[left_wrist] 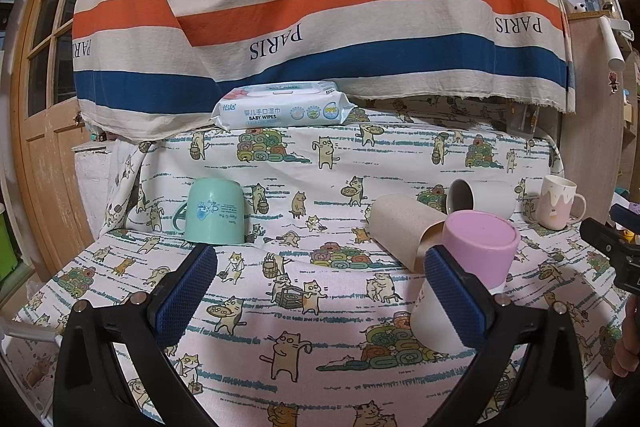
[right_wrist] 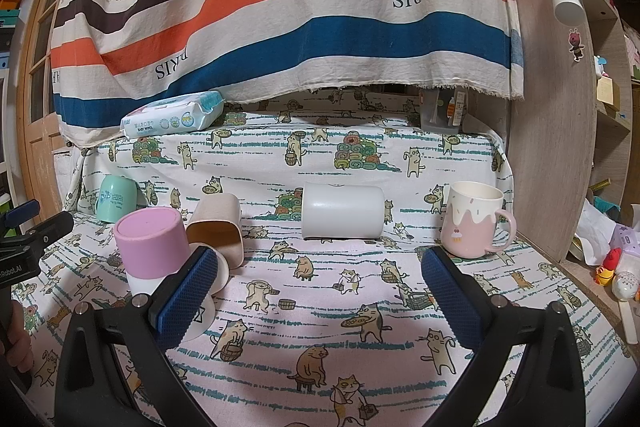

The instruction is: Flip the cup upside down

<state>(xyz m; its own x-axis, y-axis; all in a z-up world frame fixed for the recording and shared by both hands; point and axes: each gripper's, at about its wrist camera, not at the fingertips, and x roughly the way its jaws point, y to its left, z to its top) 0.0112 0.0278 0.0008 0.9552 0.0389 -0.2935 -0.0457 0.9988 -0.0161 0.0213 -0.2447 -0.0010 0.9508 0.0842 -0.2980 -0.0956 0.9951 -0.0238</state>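
Observation:
Several cups sit on a cat-print cloth. A pink cup (left_wrist: 480, 243) stands upside down, just beyond my left gripper's right finger; it also shows in the right wrist view (right_wrist: 150, 243). A beige cup (left_wrist: 404, 231) and a grey-white cup (left_wrist: 484, 199) lie on their sides. A mint mug (left_wrist: 214, 211) stands upside down at far left. A pink-and-cream mug (right_wrist: 474, 219) stands upright at right. My left gripper (left_wrist: 320, 291) is open and empty. My right gripper (right_wrist: 316, 291) is open and empty, in front of the grey-white cup (right_wrist: 340, 213).
A pack of baby wipes (left_wrist: 284, 109) lies on the raised back ledge under a striped hanging cloth (left_wrist: 320, 7). A wooden door (left_wrist: 40, 107) is at left. A wooden shelf panel (right_wrist: 560, 107) and clutter stand at right. The other handheld gripper (left_wrist: 616, 247) shows at the right edge.

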